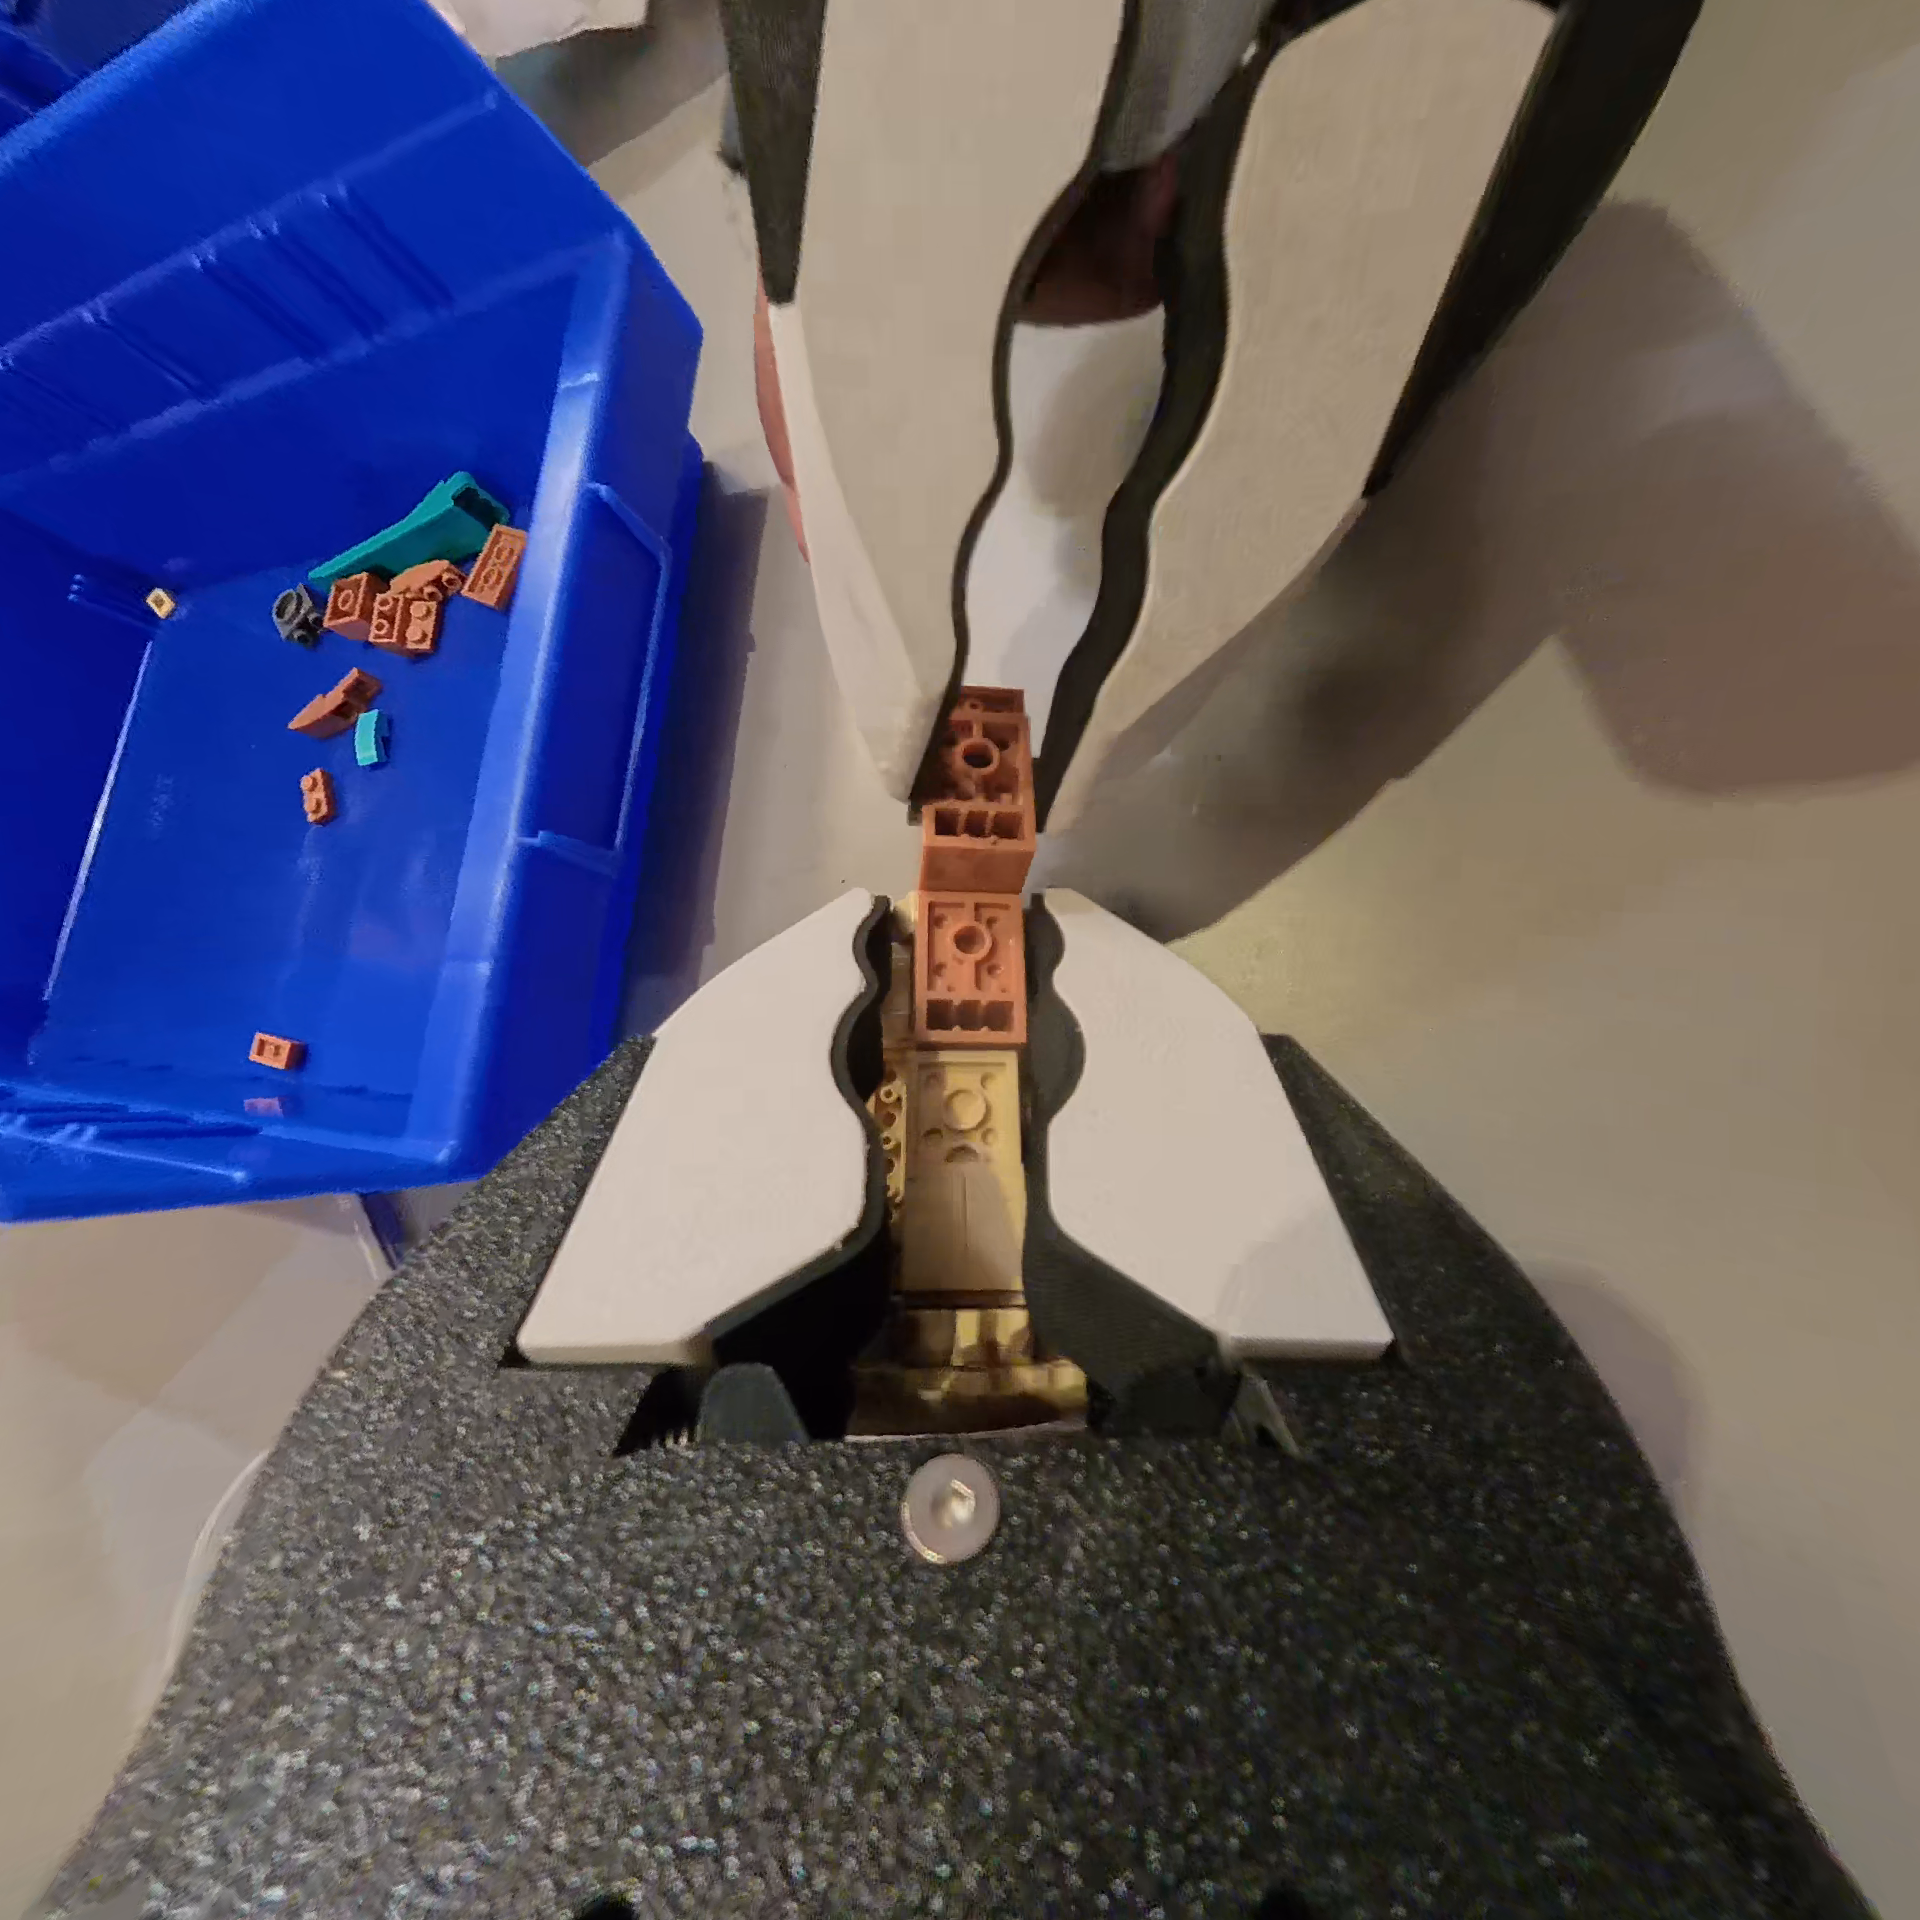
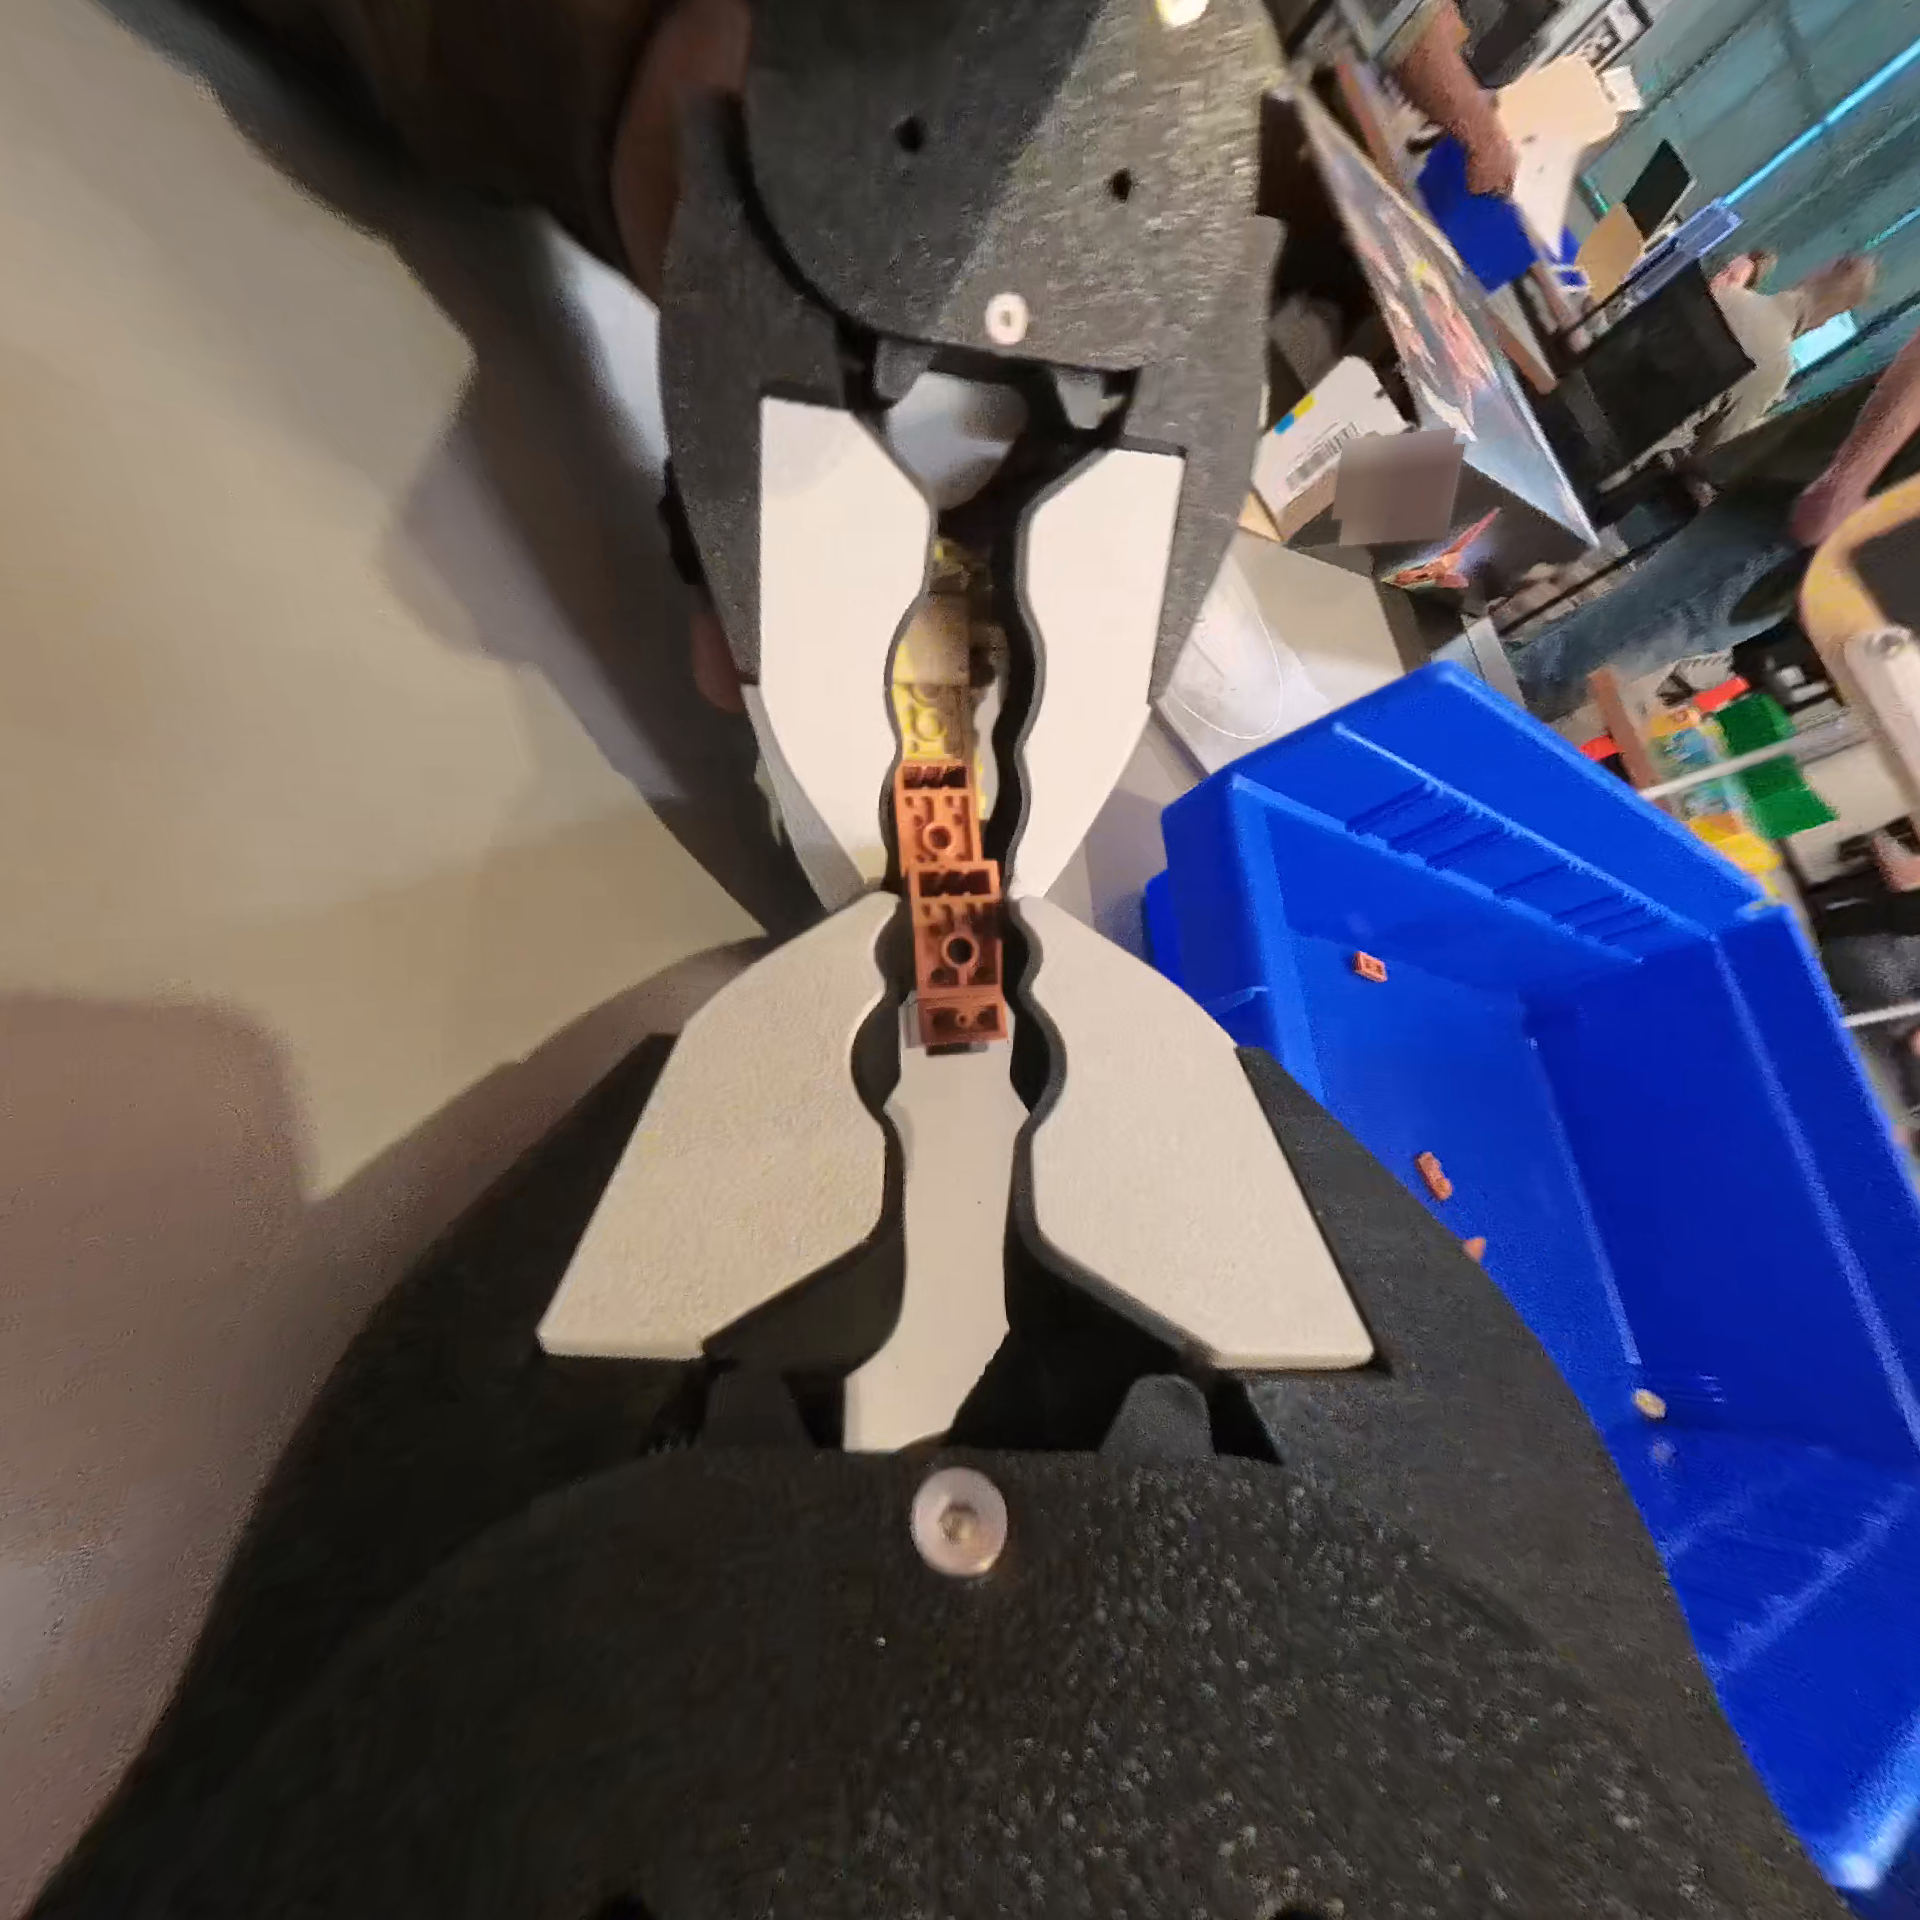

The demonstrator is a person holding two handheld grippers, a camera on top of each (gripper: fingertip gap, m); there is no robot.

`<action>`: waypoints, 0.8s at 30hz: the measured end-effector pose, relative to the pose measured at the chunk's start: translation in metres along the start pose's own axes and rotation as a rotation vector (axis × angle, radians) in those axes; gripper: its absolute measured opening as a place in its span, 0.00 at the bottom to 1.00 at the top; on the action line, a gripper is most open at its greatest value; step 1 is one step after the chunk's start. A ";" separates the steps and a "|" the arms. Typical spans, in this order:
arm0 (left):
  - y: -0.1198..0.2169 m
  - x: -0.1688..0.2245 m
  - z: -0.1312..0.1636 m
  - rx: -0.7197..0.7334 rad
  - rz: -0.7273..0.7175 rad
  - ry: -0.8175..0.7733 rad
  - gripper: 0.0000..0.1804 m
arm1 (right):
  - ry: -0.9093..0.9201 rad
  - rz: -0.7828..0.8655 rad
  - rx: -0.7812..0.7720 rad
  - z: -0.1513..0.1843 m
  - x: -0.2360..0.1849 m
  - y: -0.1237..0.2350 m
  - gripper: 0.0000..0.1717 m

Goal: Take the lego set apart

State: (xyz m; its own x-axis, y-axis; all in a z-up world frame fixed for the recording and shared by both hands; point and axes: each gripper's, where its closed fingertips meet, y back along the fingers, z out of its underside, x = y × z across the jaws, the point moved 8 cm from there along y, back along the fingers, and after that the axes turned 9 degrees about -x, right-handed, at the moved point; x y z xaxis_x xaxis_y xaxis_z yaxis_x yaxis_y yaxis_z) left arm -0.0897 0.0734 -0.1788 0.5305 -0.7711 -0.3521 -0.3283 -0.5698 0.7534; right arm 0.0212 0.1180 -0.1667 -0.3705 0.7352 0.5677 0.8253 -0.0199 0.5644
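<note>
Gripping opposite ends of one brick assembly point(image 1: 975, 914), our two grippers meet tip to tip above the pale tabletop point(image 1: 1558, 1143), and we take that assembly as the landmark for everything else

Our left gripper point(image 1: 961, 914) is closed on the near end of the assembly, where a tan section point(image 1: 961, 1174) runs back between the fingers and a reddish-brown brick point(image 1: 971, 966) sits at the fingertips. The right-hand pad lies against the brown brick's side; on the other side a thin dark gap shows at the tip, so we cannot tell how firmly that pad bears on it

Our right gripper point(image 2: 956, 956) is clamped on the far end, its pads pressed to both sides of the outermost reddish-brown brick point(image 2: 958, 951), with a smaller brown piece point(image 2: 961, 1020) behind it. In the right wrist view the left gripper's white fingers point(image 2: 831, 623) reach in from the far side of the assembly

Left of the assembly, seen from the left wrist, stands a blue bin point(image 1: 644, 582) on the table, close beside both grippers. On its floor lie loose brown bricks point(image 1: 405, 613), a teal wedge point(image 1: 416, 530), a small teal piece point(image 1: 371, 738) and a dark grey piece point(image 1: 298, 615)

Beyond the bin, in the right wrist view, are cluttered shelves and boxes point(image 2: 1558, 312), too blurred for us to make out
</note>
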 end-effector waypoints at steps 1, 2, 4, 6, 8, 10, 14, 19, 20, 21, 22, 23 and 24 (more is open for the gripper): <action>0.001 -0.002 0.001 0.014 0.013 0.025 0.14 | -0.042 -0.010 0.023 0.002 0.003 0.000 0.09; 0.002 -0.004 0.004 0.017 0.023 0.044 0.14 | -0.080 -0.022 0.042 0.004 0.006 0.002 0.09; 0.005 -0.008 0.009 0.038 0.041 0.078 0.14 | -0.152 -0.045 0.050 0.011 0.013 0.004 0.13; 0.008 -0.010 0.013 0.063 0.063 0.105 0.14 | -0.208 -0.084 0.049 0.019 0.019 0.005 0.13; 0.008 -0.012 0.015 0.081 0.079 0.116 0.14 | -0.227 -0.122 0.041 0.023 0.020 0.003 0.13; 0.009 -0.012 0.016 0.094 0.091 0.119 0.14 | -0.222 -0.148 0.050 0.021 0.017 0.000 0.13; 0.010 -0.011 0.017 0.132 0.134 0.127 0.14 | -0.218 -0.156 0.073 0.015 0.017 -0.005 0.14; 0.011 -0.012 0.018 0.172 0.166 0.132 0.14 | -0.239 -0.199 0.123 0.012 0.016 -0.007 0.10; 0.011 -0.012 0.019 0.185 0.174 0.138 0.14 | -0.240 -0.204 0.129 0.012 0.017 -0.006 0.10; 0.011 -0.012 0.019 0.198 0.182 0.142 0.14 | -0.241 -0.207 0.132 0.012 0.017 -0.005 0.09; 0.011 -0.013 0.020 0.209 0.189 0.143 0.14 | -0.244 -0.210 0.134 0.012 0.018 -0.004 0.09; 0.010 -0.014 0.020 0.216 0.194 0.153 0.14 | -0.255 -0.208 0.143 0.013 0.019 -0.003 0.09; 0.011 -0.016 0.023 0.216 0.191 0.174 0.14 | -0.280 -0.199 0.155 0.014 0.024 0.001 0.09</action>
State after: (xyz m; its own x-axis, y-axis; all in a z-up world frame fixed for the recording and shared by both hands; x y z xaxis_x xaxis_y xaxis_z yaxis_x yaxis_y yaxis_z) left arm -0.1200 0.0729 -0.1774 0.5623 -0.8206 -0.1018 -0.5832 -0.4808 0.6548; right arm 0.0192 0.1452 -0.1612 -0.4170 0.8714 0.2584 0.8116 0.2290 0.5374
